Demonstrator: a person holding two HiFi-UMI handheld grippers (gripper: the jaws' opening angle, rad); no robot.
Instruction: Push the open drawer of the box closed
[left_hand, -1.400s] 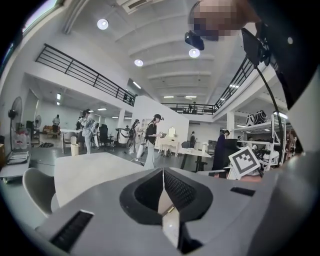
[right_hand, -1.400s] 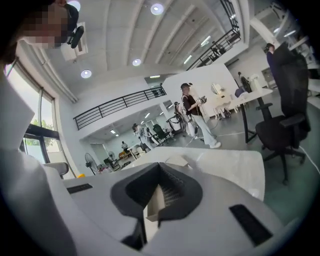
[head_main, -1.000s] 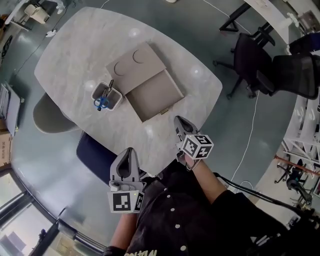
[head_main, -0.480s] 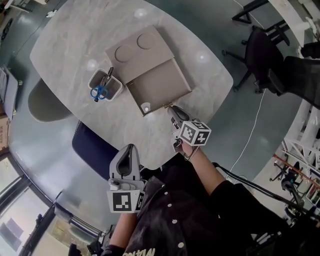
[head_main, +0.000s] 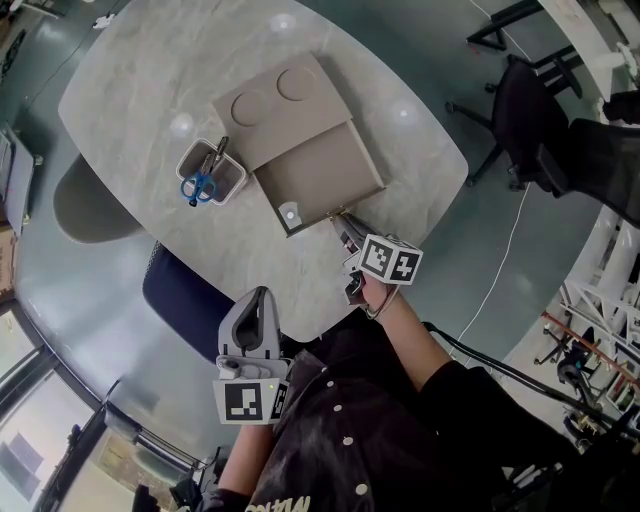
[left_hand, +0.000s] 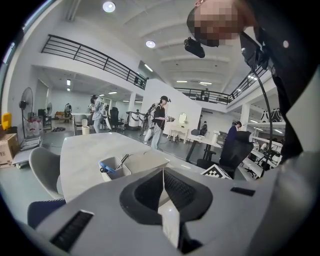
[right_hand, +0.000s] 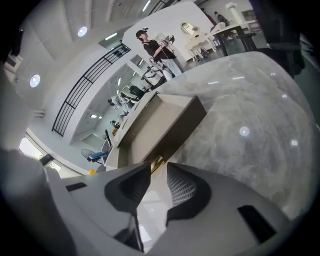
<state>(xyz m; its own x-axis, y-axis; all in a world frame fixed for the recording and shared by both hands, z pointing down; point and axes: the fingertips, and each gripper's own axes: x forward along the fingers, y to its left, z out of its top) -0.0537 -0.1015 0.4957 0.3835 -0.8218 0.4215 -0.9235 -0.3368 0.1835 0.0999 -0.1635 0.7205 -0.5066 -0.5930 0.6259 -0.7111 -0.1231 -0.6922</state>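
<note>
A flat beige box (head_main: 280, 105) lies on the marble table (head_main: 140, 80), its drawer (head_main: 320, 175) pulled out toward me. A small white round object (head_main: 291, 213) lies in the drawer's near corner. My right gripper (head_main: 340, 222) has its tips at the drawer's front by the gold handle (head_main: 335, 212). In the right gripper view the handle (right_hand: 156, 162) shows in the narrow gap at the tips of the right gripper (right_hand: 157, 167), whose jaws are opening, the pads off it. My left gripper (head_main: 258, 300) hangs shut off the table's near edge, close to my body, nothing in it.
A small tray (head_main: 210, 172) with blue scissors and a pen stands left of the drawer. A grey chair (head_main: 90, 210) and a dark blue chair (head_main: 185, 295) sit at the table's left and near sides. A black office chair (head_main: 525, 120) stands to the right.
My right gripper has moved forward from the table's near edge to the drawer's front handle. The left gripper has stayed near my body.
</note>
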